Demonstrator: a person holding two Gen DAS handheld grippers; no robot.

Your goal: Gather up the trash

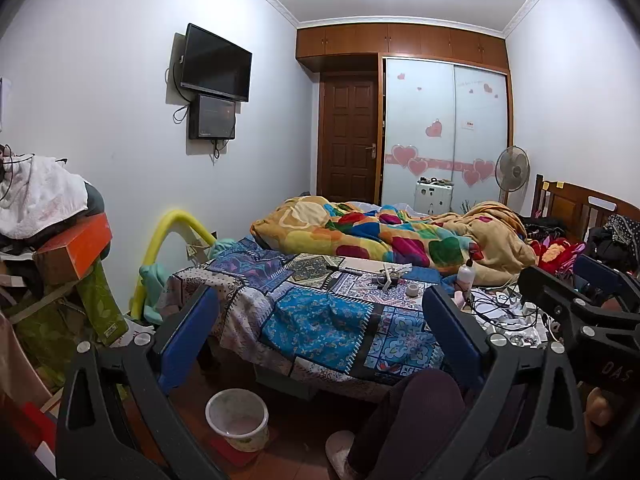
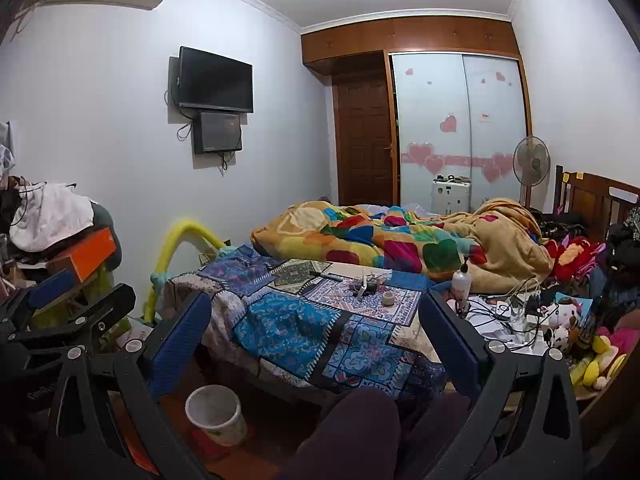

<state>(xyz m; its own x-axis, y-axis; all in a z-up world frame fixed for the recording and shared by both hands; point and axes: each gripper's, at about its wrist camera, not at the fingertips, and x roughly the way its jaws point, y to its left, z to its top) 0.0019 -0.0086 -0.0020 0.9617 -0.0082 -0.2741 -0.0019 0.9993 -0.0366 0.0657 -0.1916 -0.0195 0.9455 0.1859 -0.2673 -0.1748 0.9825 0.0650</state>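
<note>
Bedroom, cluttered. Bed (image 1: 320,312): largest item, patchwork cover at the near end, a bright quilt (image 1: 384,236) heaped behind it. Wardrobe (image 1: 444,128) with heart stickers at the far wall, door (image 1: 348,136) beside it; TV (image 1: 216,62) on the left wall; fan (image 1: 512,170) at far right. Left pile (image 1: 48,240): cloths and an orange box, stacked loosely. Bin (image 1: 237,416): pale, open-topped, upright on the floor just before the foot of the bed, near the person's knee (image 1: 416,408); it looks nearly empty. Left tool (image 1: 320,336): jaws spread wide, nothing between them, aimed slightly downward over the cover. Right tool (image 2: 316,336): likewise fully parted and empty, held just beside the left one. Trash, as judged: small loose items on the cover's far part, a tape roll (image 1: 412,290), a white scrap (image 1: 390,274) with something dark beside it; further white paper bits among cables (image 1: 504,308) at the right, next to a pump bottle (image 1: 466,276). Which are truly waste cannot be told for sure. Step in hand: nothing picked yet. Advice: take the isolated pieces on the cover first, approach level with the fabric so the pads do not pinch the cloth, leave cables and bottle alone, and carry each piece over the bin's mouth before letting go.
</note>
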